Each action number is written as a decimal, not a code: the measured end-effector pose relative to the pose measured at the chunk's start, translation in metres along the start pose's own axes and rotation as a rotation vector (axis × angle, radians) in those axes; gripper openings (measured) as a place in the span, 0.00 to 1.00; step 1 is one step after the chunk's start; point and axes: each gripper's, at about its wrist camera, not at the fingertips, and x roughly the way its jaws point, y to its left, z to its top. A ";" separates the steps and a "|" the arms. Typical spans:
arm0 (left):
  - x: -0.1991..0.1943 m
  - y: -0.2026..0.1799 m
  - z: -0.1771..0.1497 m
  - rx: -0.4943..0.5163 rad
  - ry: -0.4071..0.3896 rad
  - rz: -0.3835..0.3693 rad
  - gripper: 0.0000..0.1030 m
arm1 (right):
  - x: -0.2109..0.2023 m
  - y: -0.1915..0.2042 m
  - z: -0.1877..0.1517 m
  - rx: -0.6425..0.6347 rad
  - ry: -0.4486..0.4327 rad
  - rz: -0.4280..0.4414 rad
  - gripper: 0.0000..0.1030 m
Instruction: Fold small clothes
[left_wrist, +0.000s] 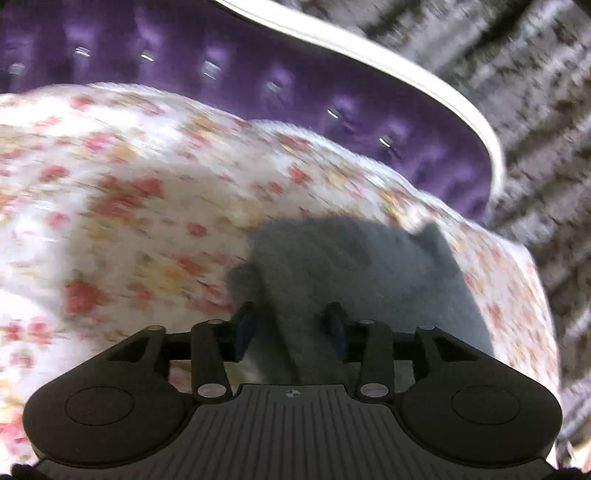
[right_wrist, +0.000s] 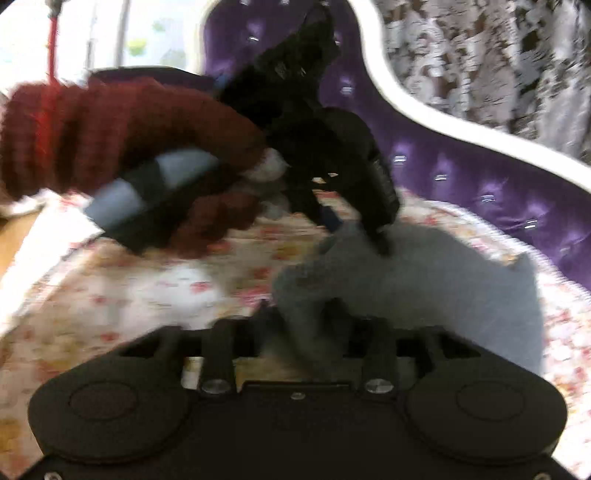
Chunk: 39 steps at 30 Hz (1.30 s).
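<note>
Both views are smeared with motion blur, so fine detail is hard to read. Left tool (left_wrist: 291, 325) first: a bunched fold of the grey cloth (left_wrist: 354, 266) runs up between its blue-padded fingers (left_wrist: 244, 325), but the pads stand a little apart from the fabric, and whether they actually nip it I cannot tell. The cloth spreads out ahead of the tool and to its right, lying on the floral sheet (left_wrist: 110, 184) of the bed. Behind the sheet, a purple tufted headboard (left_wrist: 258, 62) with a white rim, and patterned wallpaper (left_wrist: 517, 74) beyond that.

Over to the right wrist view: the right tool (right_wrist: 306, 328) has a gathered hump of the grey cloth (right_wrist: 443, 280) rising between its fingers, which look pressed in on the fabric, pinching it. The rest of the cloth fans away to the right, flat on the sheet (right_wrist: 129, 295). Across from it, the left tool (right_wrist: 351, 221) angles down onto the cloth's far edge, held by a hand (right_wrist: 236, 206) in a dark red knitted sleeve (right_wrist: 110, 125). Headboard (right_wrist: 461, 166) behind
</note>
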 end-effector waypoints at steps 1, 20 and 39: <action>-0.007 -0.001 0.001 0.011 -0.035 0.071 0.45 | -0.005 0.000 -0.001 0.008 -0.011 0.040 0.63; -0.033 -0.055 -0.073 0.155 -0.087 0.064 0.62 | -0.079 -0.109 -0.018 0.482 -0.091 0.027 0.87; -0.045 -0.027 -0.104 -0.013 -0.138 -0.013 0.63 | 0.032 -0.232 0.003 0.702 0.050 0.119 0.94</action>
